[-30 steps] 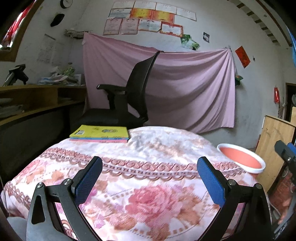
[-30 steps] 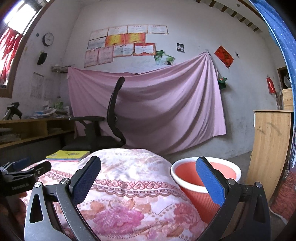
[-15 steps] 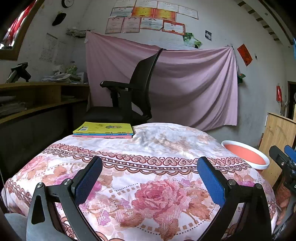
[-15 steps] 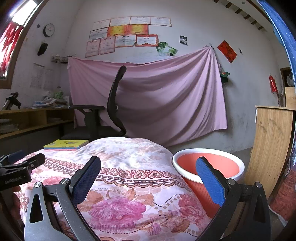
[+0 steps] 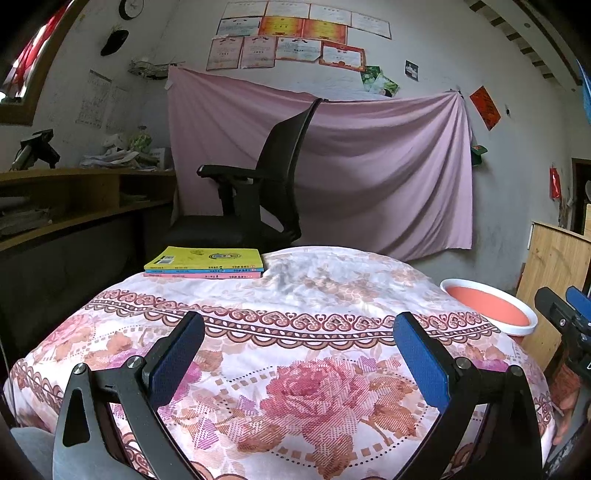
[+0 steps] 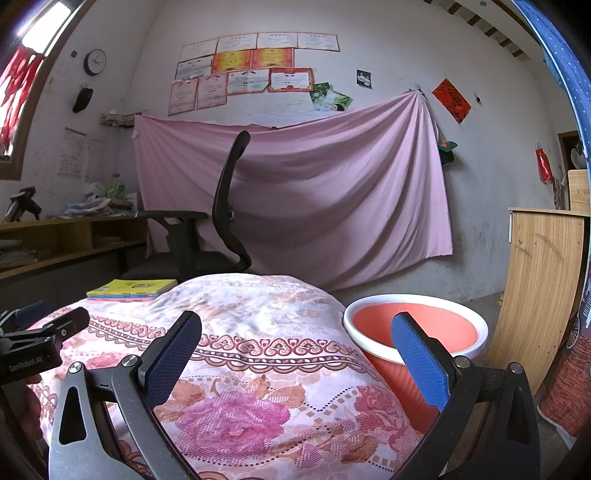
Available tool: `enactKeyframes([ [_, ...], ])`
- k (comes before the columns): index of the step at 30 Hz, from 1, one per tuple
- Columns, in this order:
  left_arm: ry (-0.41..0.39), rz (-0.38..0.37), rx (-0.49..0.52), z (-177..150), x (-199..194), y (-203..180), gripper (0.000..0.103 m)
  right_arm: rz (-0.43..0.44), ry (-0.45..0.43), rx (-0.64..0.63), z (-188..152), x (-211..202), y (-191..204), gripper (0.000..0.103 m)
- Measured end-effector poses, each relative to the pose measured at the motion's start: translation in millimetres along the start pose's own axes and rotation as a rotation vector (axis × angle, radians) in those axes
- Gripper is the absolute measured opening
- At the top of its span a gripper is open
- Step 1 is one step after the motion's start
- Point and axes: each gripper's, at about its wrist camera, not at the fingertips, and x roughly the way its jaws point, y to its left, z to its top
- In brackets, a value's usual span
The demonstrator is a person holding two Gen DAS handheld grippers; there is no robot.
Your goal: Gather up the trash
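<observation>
Both claws wide open, nothing between the pads. My left claw (image 5: 295,354) hovers over the near part of the table (image 5: 332,295), which is covered by a floral pink cloth (image 5: 303,398). My right claw (image 6: 295,354) sits over the table's right near corner, its right finger (image 6: 421,365) lined up in front of the bin.

Bin (image 6: 413,328): coral-red bucket with a white rim, standing on the floor just beside the table's right edge. In the left wrist view only its rim and inside show past that edge (image 5: 491,306). Inside looks bare as far as I can see; the bottom is hidden.

No trash item visible on the cloth in either view. Only things on the table: a small stack of books (image 5: 205,263), yellow cover on top, lying flat at the far left corner, well apart from both claws.

Each claw shows in the other's camera: right claw tip at the right border of the left view (image 5: 569,314), left claw at the left border of the right view (image 6: 40,332).

Behind the table: black office chair (image 5: 266,192) just past the far edge, pink sheet (image 5: 369,173) hung on the wall, certificates (image 5: 295,33) above it. Wooden shelf (image 5: 74,195) on the left, wooden cabinet (image 6: 539,288) on the right beyond the bin.
</observation>
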Motion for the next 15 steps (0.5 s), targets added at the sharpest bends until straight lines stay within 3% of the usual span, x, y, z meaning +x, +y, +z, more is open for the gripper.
enactKeyframes([
  [15,-0.001,0.001,0.001,0.3,0.3,1.4,0.100,0.000,0.002,0.000,0.0,-0.3,0.4,0.103],
])
